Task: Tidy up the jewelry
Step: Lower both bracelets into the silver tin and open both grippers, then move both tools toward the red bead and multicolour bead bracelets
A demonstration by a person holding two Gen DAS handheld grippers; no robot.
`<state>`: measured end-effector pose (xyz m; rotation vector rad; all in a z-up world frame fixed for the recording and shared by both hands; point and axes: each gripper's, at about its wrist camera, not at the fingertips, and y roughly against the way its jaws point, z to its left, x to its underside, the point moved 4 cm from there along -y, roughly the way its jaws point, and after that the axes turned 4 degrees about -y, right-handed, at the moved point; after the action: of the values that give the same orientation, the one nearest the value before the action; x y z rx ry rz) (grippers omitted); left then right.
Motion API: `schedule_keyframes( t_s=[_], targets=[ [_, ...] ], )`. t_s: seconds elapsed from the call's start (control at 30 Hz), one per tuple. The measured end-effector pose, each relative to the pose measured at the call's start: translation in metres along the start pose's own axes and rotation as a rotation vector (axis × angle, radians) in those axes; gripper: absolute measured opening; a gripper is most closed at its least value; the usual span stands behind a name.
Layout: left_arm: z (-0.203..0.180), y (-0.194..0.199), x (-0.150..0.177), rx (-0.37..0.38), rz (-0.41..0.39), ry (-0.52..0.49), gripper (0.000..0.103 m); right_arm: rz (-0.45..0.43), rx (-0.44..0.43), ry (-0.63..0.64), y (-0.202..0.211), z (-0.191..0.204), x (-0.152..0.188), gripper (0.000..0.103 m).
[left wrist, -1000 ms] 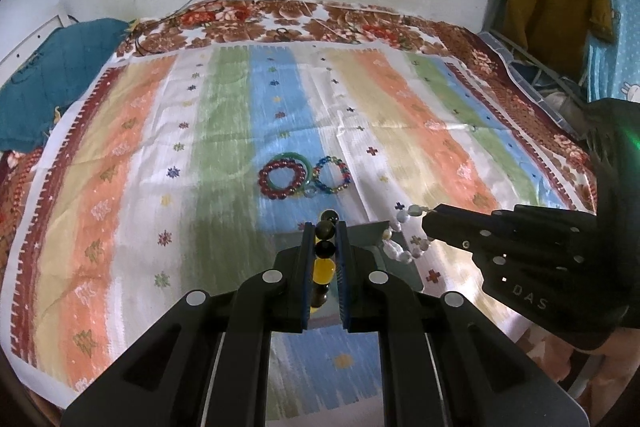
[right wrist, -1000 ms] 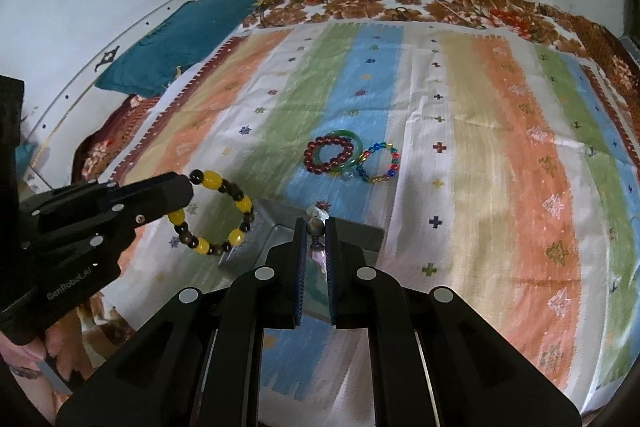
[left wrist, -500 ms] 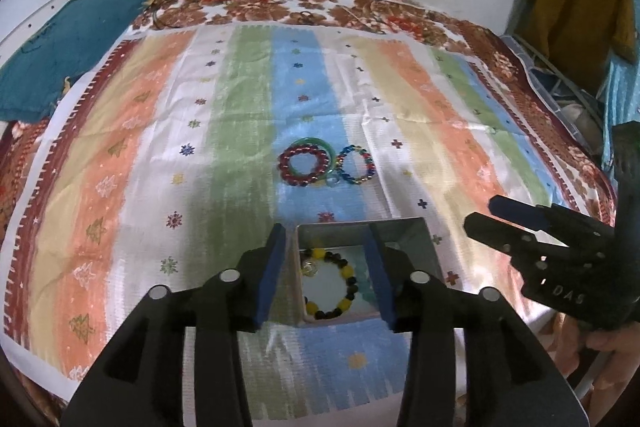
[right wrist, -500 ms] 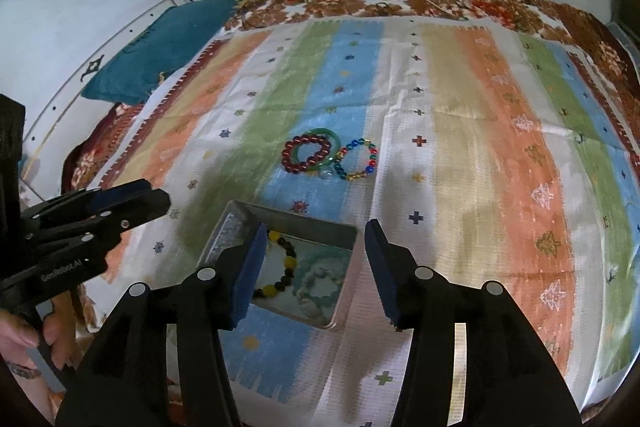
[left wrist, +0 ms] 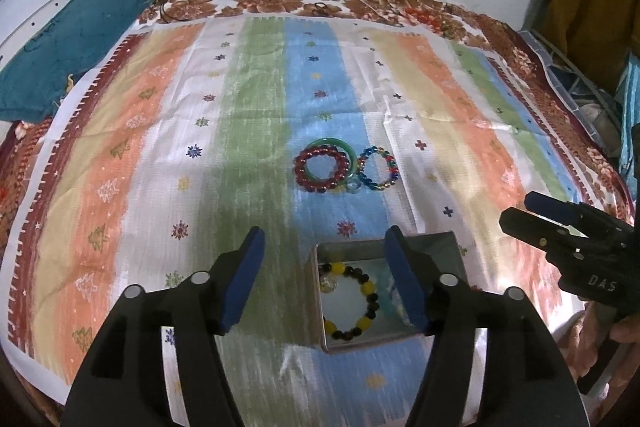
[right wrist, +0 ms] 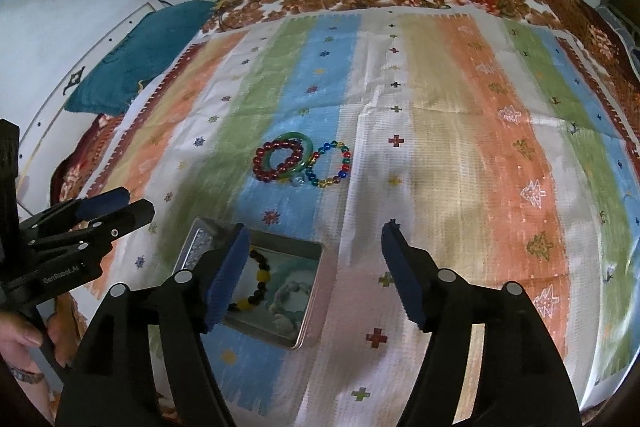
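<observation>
— Bracelets first: where do yours lie?

— Two sit inside the metal tin [left wrist: 440,247], near the front edge of the striped cloth [left wrist: 248,131]. You can see the yellow-and-black bead bracelet [left wrist: 352,301] lying flat on its floor, and a pale whitish bracelet [right wrist: 286,297] beside it, blurred against the teal lining. Three more rest farther out on the blue stripe: your red bead bracelet [left wrist: 322,169] overlaps the green bangle [left wrist: 344,147], and the multicoloured bead bracelet [left wrist: 378,169] touches them on the right.

— And my grippers?

— Your left gripper [left wrist: 324,279] has its fingers spread wide and holds nothing; its right finger hangs over the tin. Your right gripper [right wrist: 312,271] is likewise spread wide and empty, its left finger above the tin's near side. A teal pillow [right wrist: 140,55] lies at the cloth's far left corner.
</observation>
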<state>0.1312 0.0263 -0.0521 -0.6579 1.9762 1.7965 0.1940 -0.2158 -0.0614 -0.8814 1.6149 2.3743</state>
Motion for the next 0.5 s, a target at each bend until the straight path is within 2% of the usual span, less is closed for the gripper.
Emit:
schedule_keyframes(
  t_s=[0.23, 0.4, 0.5],
  targets=[
    [0.005, -0.017, -0.005, 0.004, 0.027, 0.011, 0.067, 0.012, 0.026, -0.015, -0.013, -0.006, -0.010, 0.075],
    [0.011, -0.027, -0.008, -0.042, 0.036, 0.001, 0.068, 0.017, 0.036, 0.002, -0.021, -0.002, -0.015, 0.079],
    [0.017, -0.033, -0.013, -0.043, 0.040, 0.016, 0.068, 0.018, 0.032, -0.018, -0.025, -0.006, -0.018, 0.081]
  ],
)
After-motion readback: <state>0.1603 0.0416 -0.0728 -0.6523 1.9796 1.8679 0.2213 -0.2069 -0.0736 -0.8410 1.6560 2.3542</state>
